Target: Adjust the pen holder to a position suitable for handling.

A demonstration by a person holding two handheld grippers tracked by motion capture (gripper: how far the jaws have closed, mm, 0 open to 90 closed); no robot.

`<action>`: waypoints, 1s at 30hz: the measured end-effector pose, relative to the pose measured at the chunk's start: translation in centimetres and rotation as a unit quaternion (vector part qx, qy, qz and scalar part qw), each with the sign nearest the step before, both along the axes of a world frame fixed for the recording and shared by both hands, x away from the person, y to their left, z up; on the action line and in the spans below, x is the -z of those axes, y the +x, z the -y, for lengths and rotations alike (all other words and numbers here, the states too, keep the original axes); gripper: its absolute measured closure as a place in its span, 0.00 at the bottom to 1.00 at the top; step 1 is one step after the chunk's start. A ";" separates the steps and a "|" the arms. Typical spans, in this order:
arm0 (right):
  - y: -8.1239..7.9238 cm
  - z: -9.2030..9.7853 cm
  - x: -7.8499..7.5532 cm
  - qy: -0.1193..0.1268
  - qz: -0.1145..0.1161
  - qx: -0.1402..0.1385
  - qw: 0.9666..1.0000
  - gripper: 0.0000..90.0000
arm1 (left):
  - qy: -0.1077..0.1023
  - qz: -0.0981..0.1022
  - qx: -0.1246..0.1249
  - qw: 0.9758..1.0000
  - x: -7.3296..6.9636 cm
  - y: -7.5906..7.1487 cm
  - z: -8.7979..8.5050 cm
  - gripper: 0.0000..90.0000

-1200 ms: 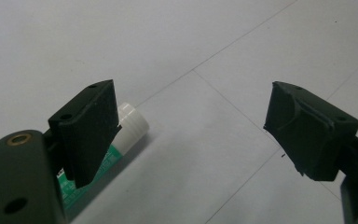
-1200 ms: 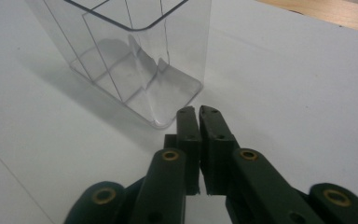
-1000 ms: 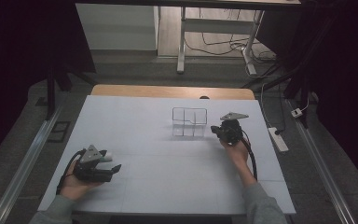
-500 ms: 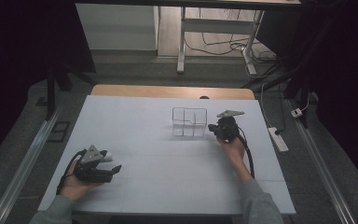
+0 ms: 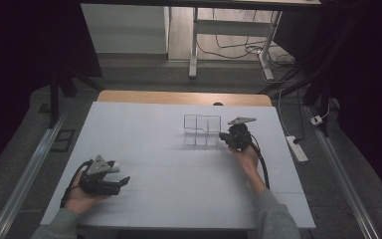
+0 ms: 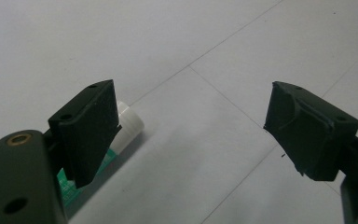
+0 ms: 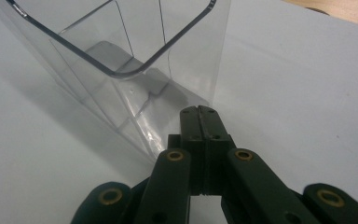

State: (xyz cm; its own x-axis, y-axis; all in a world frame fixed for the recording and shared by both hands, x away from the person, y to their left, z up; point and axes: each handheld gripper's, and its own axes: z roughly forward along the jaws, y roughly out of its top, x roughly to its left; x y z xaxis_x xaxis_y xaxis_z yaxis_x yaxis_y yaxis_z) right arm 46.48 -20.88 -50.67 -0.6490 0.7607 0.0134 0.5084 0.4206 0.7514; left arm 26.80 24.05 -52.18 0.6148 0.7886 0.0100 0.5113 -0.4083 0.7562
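Right tongs (image 5: 227, 137): pressed tight together with nothing between them, tips just beside the clear box (image 5: 202, 130). They have moved a little closer to it than a second ago.
Left tongs (image 6: 191, 135): spread wide, gripping nothing, low over the white worktop (image 5: 169, 199). They stay in the same spot.
White tube (image 6: 129, 125): lies flat on the worktop, just outside one left jaw.
Clear box: has not moved.

The high view looked forward and down over the bench (image 5: 179, 164). Both gripper views sat close above its white top, which all shared.
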 end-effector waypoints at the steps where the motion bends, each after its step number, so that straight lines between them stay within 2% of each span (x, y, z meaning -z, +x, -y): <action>1: 0.0 0.0 0.1 -0.001 0.000 0.001 1.000 1.00 | 0.000 0.000 0.000 1.000 0.0 0.0 0.0 0.19; 16: 0.1 -1.0 0.1 0.001 0.001 -0.002 1.000 1.00 | 0.002 0.004 0.002 1.000 0.0 -0.1 0.1 0.19; 30: 0.0 -2.8 0.1 0.006 -0.007 -0.020 1.000 1.00 | 0.008 0.001 0.006 1.000 0.1 -0.1 0.3 0.19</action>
State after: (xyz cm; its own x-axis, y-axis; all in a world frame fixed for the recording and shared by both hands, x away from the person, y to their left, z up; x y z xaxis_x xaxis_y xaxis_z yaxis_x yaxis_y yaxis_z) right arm 46.53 -18.07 -50.79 -0.6783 0.7341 0.0312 0.5018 0.4318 0.7495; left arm 26.72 23.75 -52.31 0.6246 0.7806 0.0235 0.5052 -0.4269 0.7500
